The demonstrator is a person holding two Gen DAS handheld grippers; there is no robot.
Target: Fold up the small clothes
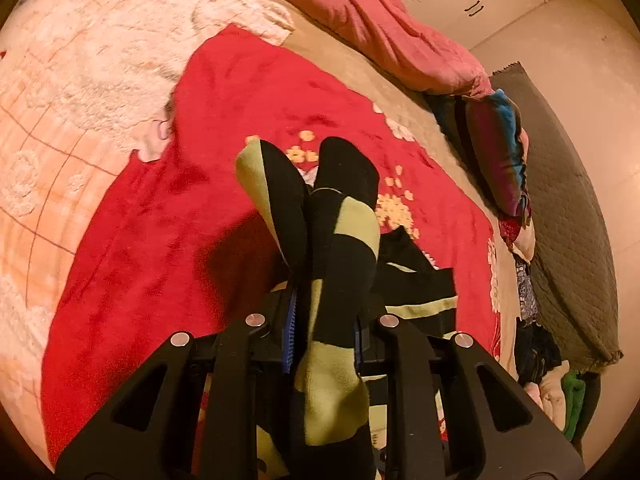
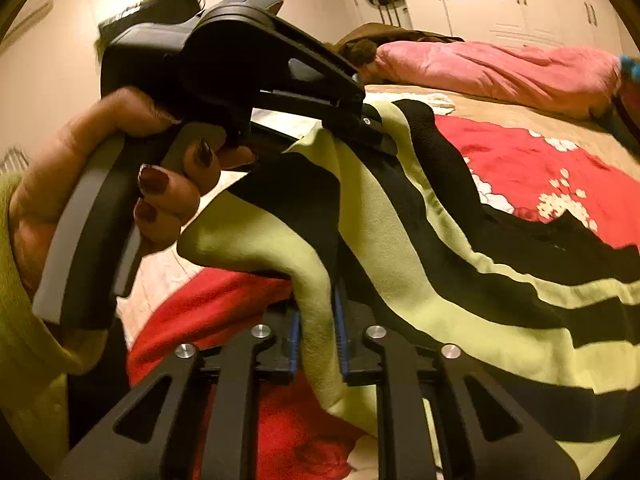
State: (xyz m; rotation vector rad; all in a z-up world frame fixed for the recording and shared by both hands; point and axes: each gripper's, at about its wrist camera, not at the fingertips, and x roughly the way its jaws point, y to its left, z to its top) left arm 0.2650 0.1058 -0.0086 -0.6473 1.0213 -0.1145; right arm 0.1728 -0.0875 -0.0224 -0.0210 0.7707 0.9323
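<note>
From my left wrist: my left gripper is clamped on a fold of the black-and-lime striped garment, its blue pads pressing the cloth, which rises bunched above the jaws. The rest of the garment trails onto the red floral blanket spread over the bed. A pink duvet lies crumpled at the far edge, and a pile of clothes runs along the bed's right side.

From my right wrist: my right gripper pinches a lime edge of the same garment between its pads. Ahead, my left hand, nails painted dark, squeezes the other gripper's handle, and its jaws bite the striped cloth higher up above the blanket.
</note>
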